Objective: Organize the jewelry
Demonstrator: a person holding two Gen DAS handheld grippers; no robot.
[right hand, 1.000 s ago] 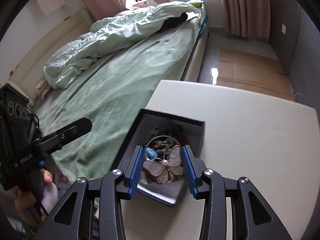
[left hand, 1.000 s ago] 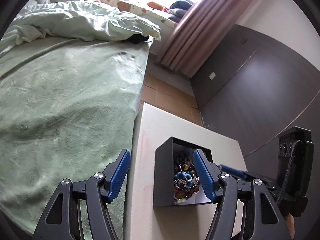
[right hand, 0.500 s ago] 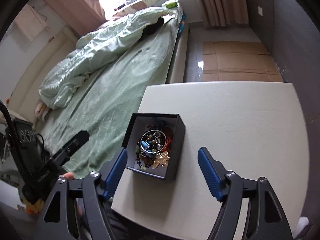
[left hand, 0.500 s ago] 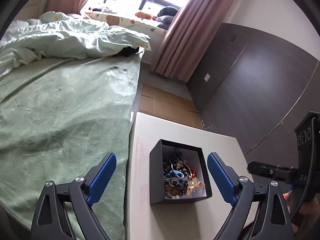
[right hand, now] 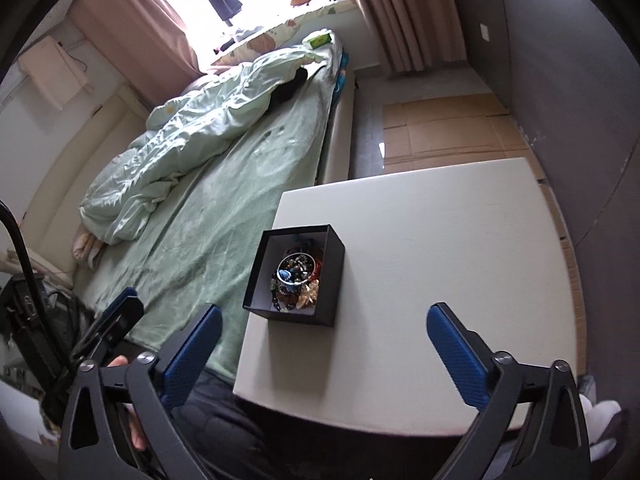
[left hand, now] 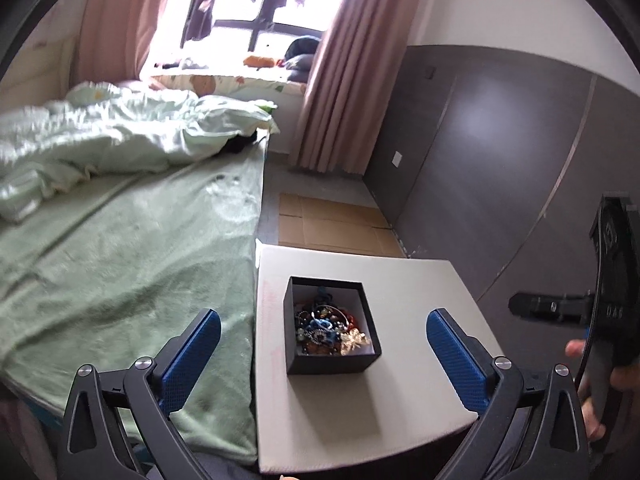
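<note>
Tools: you are holding left tool [left hand: 320, 352] and right tool [right hand: 322, 340] wide open, both empty.
Box: you are hovering back from the square black cardboard box [right hand: 335, 276] of tangled beaded jewelry [right hand: 295, 280] on the white desk [right hand: 440, 260]; descend centred.

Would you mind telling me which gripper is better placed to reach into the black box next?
Marginally the left gripper. In its view the black box sits centred between its open jaws; in the right gripper's view the box lies off-centre toward its left jaw. Both are empty.
</note>
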